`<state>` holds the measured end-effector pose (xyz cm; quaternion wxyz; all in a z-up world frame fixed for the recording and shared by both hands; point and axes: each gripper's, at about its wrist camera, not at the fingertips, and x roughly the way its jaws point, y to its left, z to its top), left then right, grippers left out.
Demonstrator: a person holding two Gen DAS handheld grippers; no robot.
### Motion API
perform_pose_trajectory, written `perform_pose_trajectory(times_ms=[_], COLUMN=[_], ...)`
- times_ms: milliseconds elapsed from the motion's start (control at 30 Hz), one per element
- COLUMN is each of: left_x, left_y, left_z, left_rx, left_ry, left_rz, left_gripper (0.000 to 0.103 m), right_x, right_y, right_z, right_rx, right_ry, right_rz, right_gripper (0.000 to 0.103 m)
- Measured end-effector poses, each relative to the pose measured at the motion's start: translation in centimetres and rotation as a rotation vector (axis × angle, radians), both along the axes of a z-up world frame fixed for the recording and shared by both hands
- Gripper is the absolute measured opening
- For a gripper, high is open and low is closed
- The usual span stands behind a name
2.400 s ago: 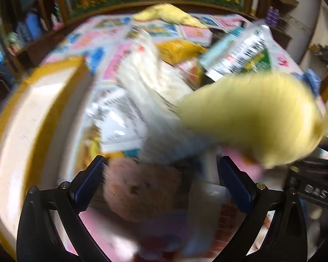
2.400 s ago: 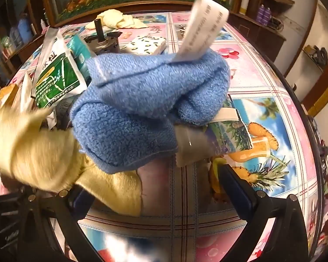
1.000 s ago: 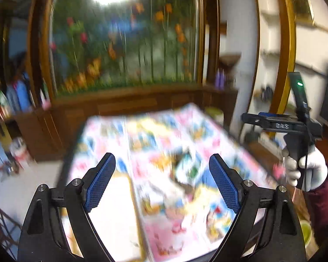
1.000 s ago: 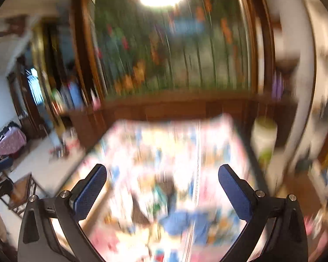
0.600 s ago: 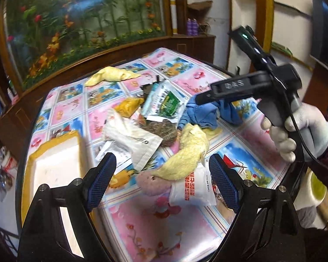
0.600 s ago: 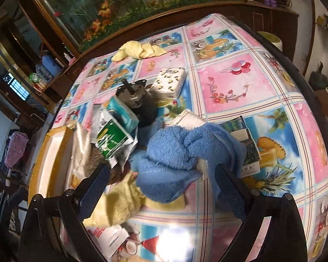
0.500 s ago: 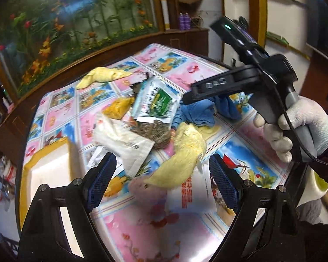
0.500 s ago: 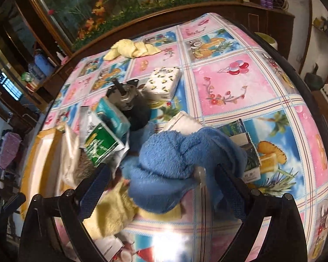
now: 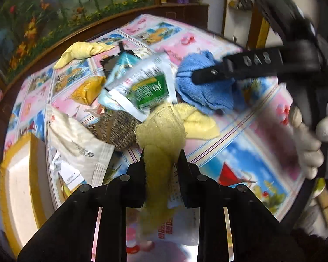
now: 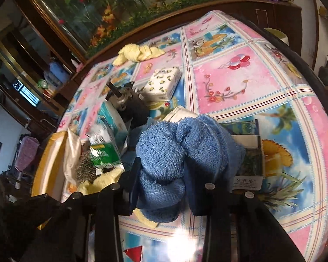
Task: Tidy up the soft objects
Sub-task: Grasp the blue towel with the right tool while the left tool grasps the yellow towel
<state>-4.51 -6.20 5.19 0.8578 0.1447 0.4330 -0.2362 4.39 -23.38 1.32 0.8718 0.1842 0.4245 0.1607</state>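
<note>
My left gripper is shut on a yellow towel at the near side of the pile. My right gripper is shut on a blue towel; the blue towel also shows in the left wrist view under the right tool. A second yellow towel lies bunched at the table's far edge, also in the left wrist view. A brown spiky plush lies between the packets.
A yellow-rimmed white tray stands at the left edge. Snack packets: green-white, orange, cream. A tissue pack and a black motor-like part lie behind the pile. The patterned tablecloth covers the table.
Both grippers were open above the table half a second ago. Both have come down and shut, the left on the yellow towel, the right on the blue towel.
</note>
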Motion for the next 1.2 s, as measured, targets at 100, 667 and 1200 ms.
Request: perform_pose_trajectory(times_ms=[100,667,1200], left_x=[-1.2,-4.0,-6.1], left_y=[2.2,21.5,9.7], left_z=[2.5,12.8,-0.2], left_rx=[-0.156,-0.449,0.464], left_ry=[0.01,-0.175,-0.191], left_rz=[0.029,0.34,-0.277], left_gripper=[0.023,0.014,0.047], right_x=[-1.2,-4.2,-3.2], right_y=[-0.8,16.2,15.0], right_z=[1.7,14.4,8.6], right_rx=[0.017,0.022,-0.036], right_ry=[-0.035,-0.293,-0.122], right_rz=[0.001,0.353,0.279], right_gripper=[0.036,0.036,0.036])
